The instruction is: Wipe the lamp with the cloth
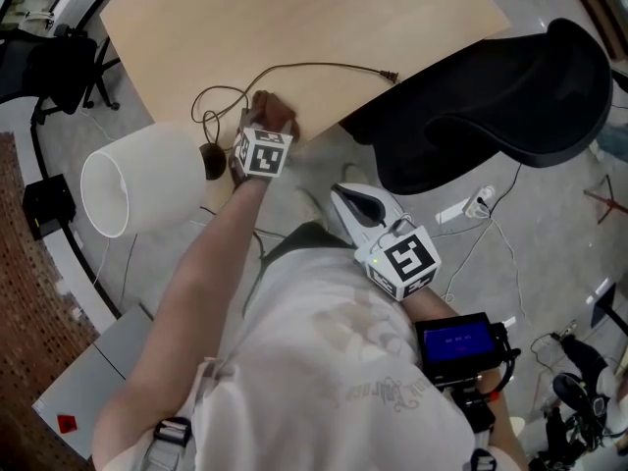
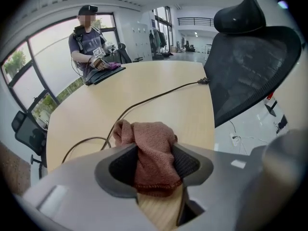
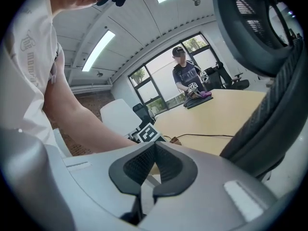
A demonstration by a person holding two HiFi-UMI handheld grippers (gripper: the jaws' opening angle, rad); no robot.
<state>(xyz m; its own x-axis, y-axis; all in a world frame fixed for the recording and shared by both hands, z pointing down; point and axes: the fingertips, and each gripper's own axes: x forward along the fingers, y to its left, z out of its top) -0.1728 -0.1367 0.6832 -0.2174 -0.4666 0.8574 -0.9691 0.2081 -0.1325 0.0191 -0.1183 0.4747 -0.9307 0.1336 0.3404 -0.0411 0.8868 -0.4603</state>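
Left gripper (image 2: 154,163) is down on the table's (image 1: 314,18) near edge with its jaws spread wide and the reddish-brown cloth (image 2: 149,138) bunched between them; the cloth brushes both pads, but from where I stand nothing looks pinched yet, so I would call it straddled rather than held. To my eye the step in hand is picking up the cloth, and the wiping has not begun. The next move calls for the jaws to close firmly on the bunch, lift it clear of the lamp's cord (image 1: 294,67) looping just beside it, and carry it across to the shade.

In the head view the white-shaded lamp (image 1: 128,180) sits at about eight o'clock from the cloth, near but apart from it, off the table's corner; I cannot tell whether it is upright.

Right gripper (image 3: 153,150) hangs back by the person's waist at five o'clock from the left one, jaws together on nothing, beside the black office chair (image 1: 491,106).
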